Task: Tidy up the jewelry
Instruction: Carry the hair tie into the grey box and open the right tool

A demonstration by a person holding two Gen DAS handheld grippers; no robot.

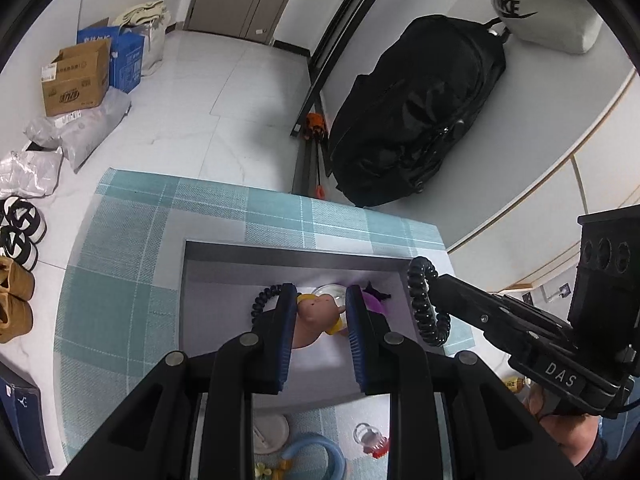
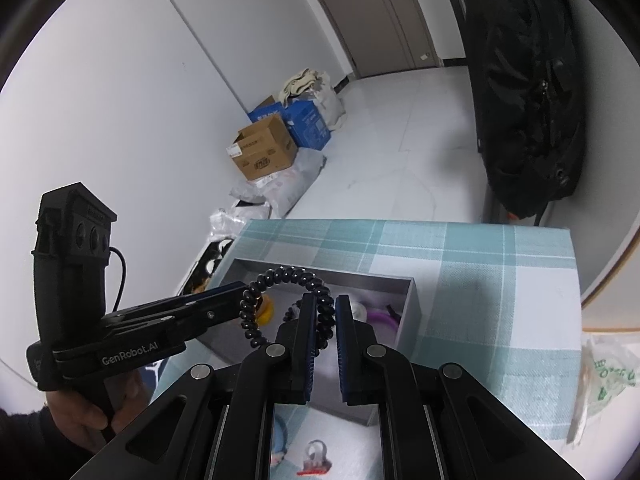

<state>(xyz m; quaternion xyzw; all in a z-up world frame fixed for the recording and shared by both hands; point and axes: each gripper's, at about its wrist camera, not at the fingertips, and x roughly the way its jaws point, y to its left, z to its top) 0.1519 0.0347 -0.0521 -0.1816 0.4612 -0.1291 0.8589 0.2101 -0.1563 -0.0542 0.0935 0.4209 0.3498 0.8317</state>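
Note:
A grey open box point(image 1: 280, 249) sits on a teal plaid tablecloth point(image 1: 132, 240). My left gripper point(image 1: 322, 293) hangs over the box, shut on a small tan and yellow figurine point(image 1: 318, 314). My right gripper point(image 2: 324, 301) is shut on a black spiral hair tie point(image 2: 288, 271), which loops up over the box point(image 2: 360, 277). In the left wrist view that hair tie point(image 1: 422, 300) hangs from the right gripper point(image 1: 436, 282) at the box's right wall. Inside the box lie a purple piece point(image 1: 376, 303), a clear round piece point(image 1: 330, 290) and another black coil point(image 1: 262, 300).
Near the table's front lie a white round item point(image 1: 272, 432), a blue hoop point(image 1: 316, 450) and a clear and red trinket point(image 1: 372, 438). A black backpack point(image 1: 416, 112) stands beyond the table. Cardboard boxes point(image 1: 76, 78) and shoes point(image 1: 18, 240) are on the floor at left. A plastic bag point(image 2: 608, 376) lies at right.

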